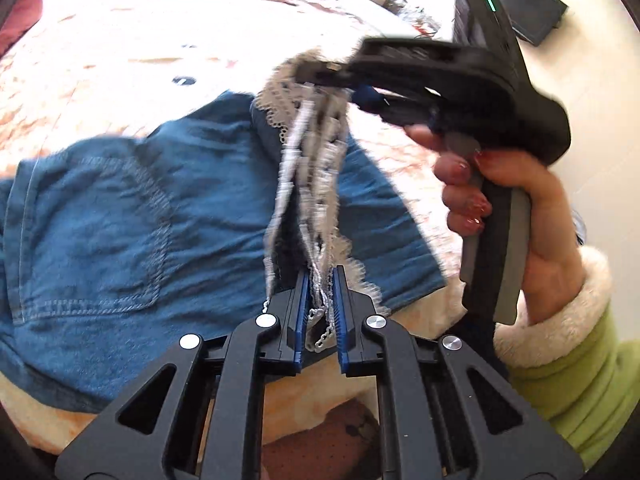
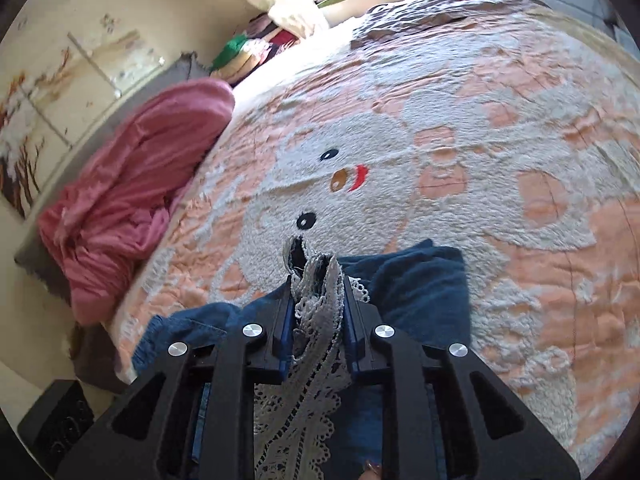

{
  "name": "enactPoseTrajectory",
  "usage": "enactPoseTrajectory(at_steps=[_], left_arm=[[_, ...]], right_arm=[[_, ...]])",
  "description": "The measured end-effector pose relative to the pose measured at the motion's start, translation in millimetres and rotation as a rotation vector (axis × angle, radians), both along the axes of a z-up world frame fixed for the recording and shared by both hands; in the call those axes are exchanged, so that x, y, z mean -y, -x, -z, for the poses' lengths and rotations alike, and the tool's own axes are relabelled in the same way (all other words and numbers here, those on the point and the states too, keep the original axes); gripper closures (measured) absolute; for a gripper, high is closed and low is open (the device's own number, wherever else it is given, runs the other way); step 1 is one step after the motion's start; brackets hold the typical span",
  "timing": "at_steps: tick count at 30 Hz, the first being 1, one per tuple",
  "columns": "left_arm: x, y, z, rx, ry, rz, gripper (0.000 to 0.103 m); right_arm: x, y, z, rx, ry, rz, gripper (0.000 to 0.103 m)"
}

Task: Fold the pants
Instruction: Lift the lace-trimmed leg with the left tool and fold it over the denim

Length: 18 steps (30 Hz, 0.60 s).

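Blue denim pants (image 1: 120,208) with a white lace hem (image 1: 304,168) lie on the bed, a back pocket facing up. My left gripper (image 1: 320,308) is shut on the near end of the bunched lace hem. My right gripper (image 1: 320,74), held by a hand (image 1: 500,184), grips the far end of the same lace strip and lifts it off the denim. In the right wrist view, my right gripper (image 2: 316,304) is shut on the lace hem (image 2: 316,360), with the pants (image 2: 420,288) spread below and behind it.
The bed carries a fluffy peach and white bedspread (image 2: 440,140) with a snowman face. A pink blanket (image 2: 132,192) is piled at the bed's left edge by the wall. A dark box (image 1: 516,4) stands beyond the bed. A green sleeve (image 1: 572,376) with a fleece cuff is at right.
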State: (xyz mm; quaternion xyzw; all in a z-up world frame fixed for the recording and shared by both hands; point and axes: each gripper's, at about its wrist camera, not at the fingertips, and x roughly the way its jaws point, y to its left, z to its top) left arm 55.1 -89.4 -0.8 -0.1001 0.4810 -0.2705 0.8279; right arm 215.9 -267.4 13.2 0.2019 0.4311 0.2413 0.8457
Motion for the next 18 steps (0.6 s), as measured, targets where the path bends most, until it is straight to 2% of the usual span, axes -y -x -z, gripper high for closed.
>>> enactPoseTrajectory(at_steps=[5, 8, 13, 18], left_arm=[[26, 2, -20, 0.037, 0.068, 0.081, 0.098], [33, 4, -27, 0.050, 0.107, 0.116, 0.098], [12, 9, -23, 0.022, 0.146, 0.089, 0.098], [-20, 10, -7, -0.060, 0.177, 0.002, 0.098]], right_arm=[[66, 21, -16, 0.033, -0.116, 0.143, 0.085], [76, 24, -31, 0.065, -0.102, 0.170, 0.085], [35, 13, -43, 0.085, -0.021, 0.093, 0.085], [-42, -13, -23, 0.053, 0.200, 0.013, 0.085]])
